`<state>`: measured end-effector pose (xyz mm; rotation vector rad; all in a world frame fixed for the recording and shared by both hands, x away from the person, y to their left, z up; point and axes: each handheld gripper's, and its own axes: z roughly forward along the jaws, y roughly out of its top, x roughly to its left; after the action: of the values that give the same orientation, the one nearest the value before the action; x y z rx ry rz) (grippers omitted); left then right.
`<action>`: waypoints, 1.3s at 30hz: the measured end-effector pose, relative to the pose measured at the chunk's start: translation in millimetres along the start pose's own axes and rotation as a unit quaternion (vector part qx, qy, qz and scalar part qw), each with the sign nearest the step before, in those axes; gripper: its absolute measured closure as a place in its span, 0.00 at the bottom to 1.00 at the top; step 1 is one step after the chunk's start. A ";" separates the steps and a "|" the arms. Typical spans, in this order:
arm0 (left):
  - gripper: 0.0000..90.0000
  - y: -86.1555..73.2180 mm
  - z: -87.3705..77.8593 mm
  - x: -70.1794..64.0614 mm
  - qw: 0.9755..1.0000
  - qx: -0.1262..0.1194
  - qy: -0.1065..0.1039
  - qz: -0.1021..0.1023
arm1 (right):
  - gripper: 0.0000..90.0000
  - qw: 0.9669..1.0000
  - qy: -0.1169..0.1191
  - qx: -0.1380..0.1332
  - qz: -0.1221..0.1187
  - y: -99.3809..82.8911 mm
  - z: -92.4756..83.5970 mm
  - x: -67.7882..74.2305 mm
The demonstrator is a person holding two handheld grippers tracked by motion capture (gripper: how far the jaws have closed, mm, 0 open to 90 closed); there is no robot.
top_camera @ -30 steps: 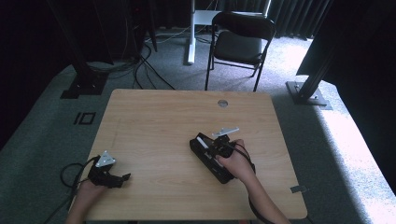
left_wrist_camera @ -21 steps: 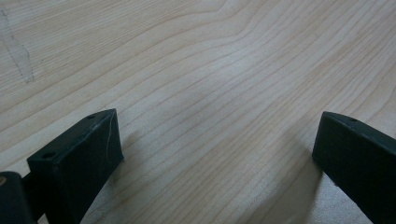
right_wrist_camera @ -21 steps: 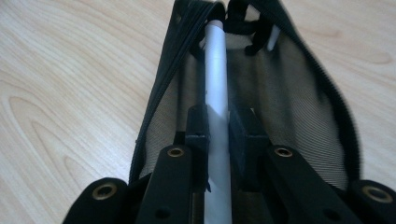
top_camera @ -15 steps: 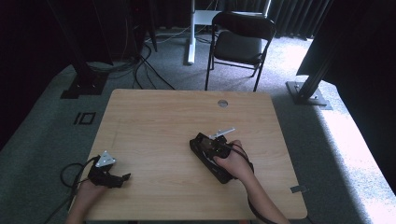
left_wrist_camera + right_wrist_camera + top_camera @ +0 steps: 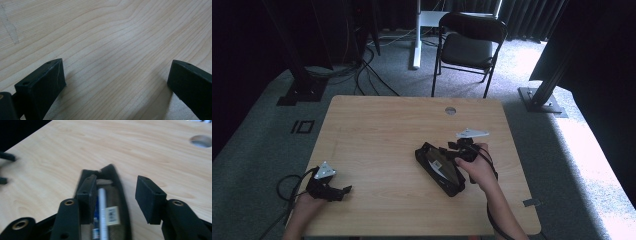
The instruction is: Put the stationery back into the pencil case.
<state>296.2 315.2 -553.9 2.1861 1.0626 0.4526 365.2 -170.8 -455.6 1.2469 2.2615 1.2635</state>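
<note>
- Daylight floods the floor [image 5: 597,150] at right, washed out near white; the surrounding room stays dark.
- The tabletop [image 5: 377,130] is evenly lit, with soft shadows.
- The open case [image 5: 110,202] is smeared by motion blur in the right gripper view.

No text, brand, number or sign can be read in any view. One small white label [image 5: 111,215] is seen inside the open black case [image 5: 117,195] in the right gripper view, beside a white pen [image 5: 102,207]. A dark square pattern, like a code, is printed on this label, but it is blurred and cannot be made out. In the high view the same label [image 5: 436,164] is too small to be read.
</note>
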 end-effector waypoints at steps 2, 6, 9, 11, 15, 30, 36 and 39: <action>0.02 0.0 0.0 0.0 1.000 0.000 0.000 0.000 | 0.56 1.000 -0.015 -0.004 -0.001 -1.7 -1.4 -6.9; 0.02 0.0 0.0 0.0 1.000 0.000 0.000 0.000 | 0.55 0.999 -0.034 -0.007 0.013 -6.9 -1.7 -19.0; 0.02 0.0 0.0 0.0 1.000 0.000 0.000 0.000 | 0.52 0.998 -0.052 -0.012 0.025 -12.4 -1.4 -28.9; 0.02 0.0 0.0 0.0 1.000 0.000 0.000 0.000 | 0.50 0.997 -0.065 -0.011 0.027 -16.2 -1.6 -34.8; 0.02 0.0 0.0 0.0 1.000 0.000 0.000 0.000 | 0.51 0.996 -0.080 -0.005 0.042 -25.8 -4.3 -47.7; 0.02 0.0 0.0 0.0 1.000 0.000 0.000 0.000 | 0.34 0.984 -0.159 -0.012 0.077 -65.9 -20.3 -87.3; 0.02 0.0 0.0 0.0 1.000 0.000 0.000 0.000 | 0.22 0.977 -0.193 -0.008 0.093 -82.2 -27.6 -98.3; 0.02 0.0 0.0 0.0 1.000 0.000 0.000 0.000 | 0.22 0.974 -0.204 -0.003 0.102 -90.7 -32.0 -102.6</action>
<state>296.2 315.2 -553.8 2.1861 1.0627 0.4528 357.3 -292.3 -525.9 1.6018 1.8729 0.9618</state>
